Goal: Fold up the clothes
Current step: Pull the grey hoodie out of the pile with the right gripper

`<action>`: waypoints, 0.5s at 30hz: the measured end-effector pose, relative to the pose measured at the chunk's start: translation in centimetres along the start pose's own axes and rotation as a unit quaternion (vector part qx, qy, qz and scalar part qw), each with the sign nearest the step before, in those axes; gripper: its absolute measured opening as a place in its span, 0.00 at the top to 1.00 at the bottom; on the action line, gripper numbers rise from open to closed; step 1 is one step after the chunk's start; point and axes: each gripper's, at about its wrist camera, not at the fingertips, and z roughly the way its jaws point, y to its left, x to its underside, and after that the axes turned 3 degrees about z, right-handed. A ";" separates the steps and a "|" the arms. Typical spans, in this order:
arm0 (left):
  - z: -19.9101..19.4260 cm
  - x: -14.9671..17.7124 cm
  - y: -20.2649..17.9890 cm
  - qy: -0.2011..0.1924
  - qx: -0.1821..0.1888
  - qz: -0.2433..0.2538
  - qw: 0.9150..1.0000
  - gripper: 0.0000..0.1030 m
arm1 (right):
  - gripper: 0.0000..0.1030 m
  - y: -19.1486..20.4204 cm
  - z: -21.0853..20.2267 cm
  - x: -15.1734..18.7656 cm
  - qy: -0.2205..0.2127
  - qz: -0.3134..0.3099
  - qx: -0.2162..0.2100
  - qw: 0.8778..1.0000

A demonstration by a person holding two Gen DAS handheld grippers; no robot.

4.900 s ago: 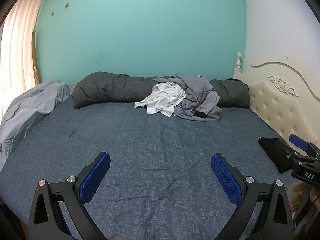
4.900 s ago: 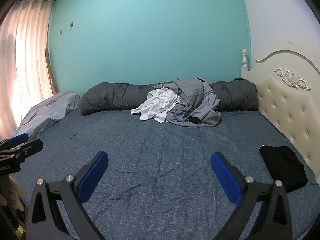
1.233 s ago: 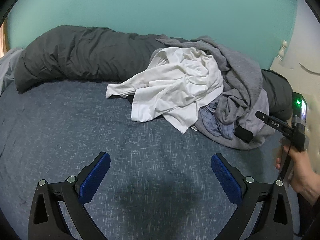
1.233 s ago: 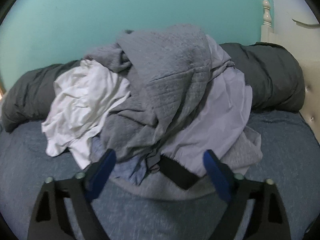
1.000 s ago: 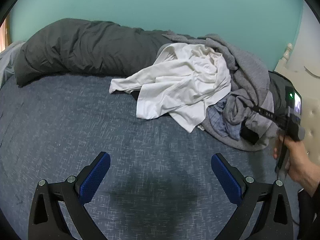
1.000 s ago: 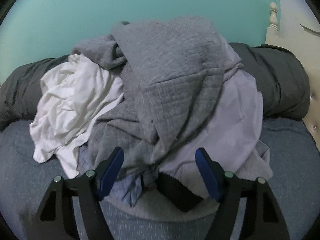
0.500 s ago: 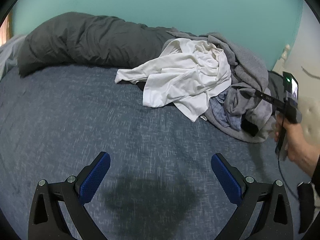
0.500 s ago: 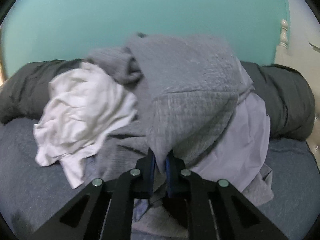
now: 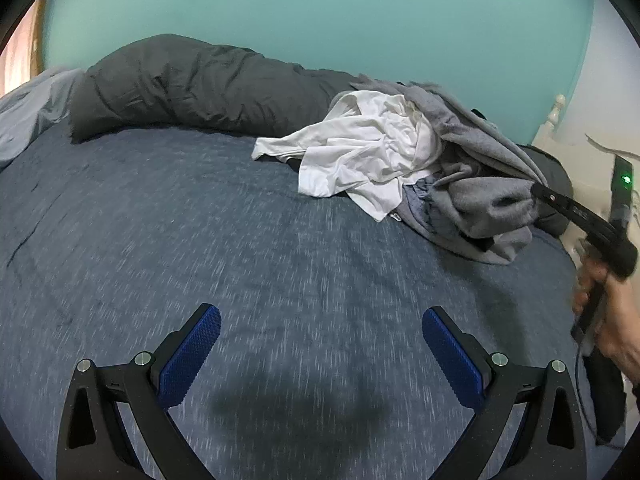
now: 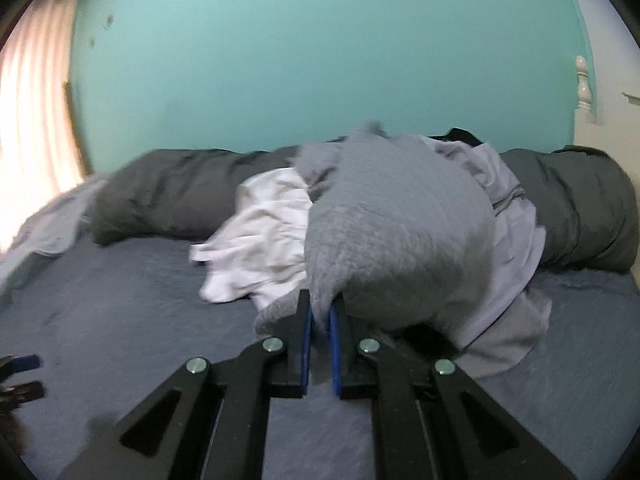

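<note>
- Lying at about nine o'clock in the left wrist view, a pale blue sheet is bunched at the edge of the bed, whose cover is dark blue.
- Along the teal wall, from ten to one o'clock, stretches a rolled dark grey duvet.
- At six o'clock the left gripper hangs over bare bedcover, its blue pads wide apart with nothing between them.
- At one o'clock the clothes pile rests against the duvet: a white shirt on its left, a grey sweater on top, a lilac garment on its right.
- At the centre of the right wrist view, the right gripper is pinched tight on a fold of the grey sweater, which is drawn up from the pile.
- At three o'clock in the left wrist view, a person's hand grasps that gripper's handle.
- Beyond it stands a cream headboard.
</note>
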 end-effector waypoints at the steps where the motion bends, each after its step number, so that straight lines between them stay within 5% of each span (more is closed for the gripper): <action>1: -0.8 0.8 0.3 -0.002 -0.001 -0.004 1.000 0.00 | 0.93 0.6 -0.9 0.6 0.000 0.005 -0.010 1.000; 15: -7.3 8.4 1.8 -0.034 0.022 -0.010 0.999 0.00 | 0.93 8.2 -12.2 9.2 -0.011 0.021 -0.098 0.995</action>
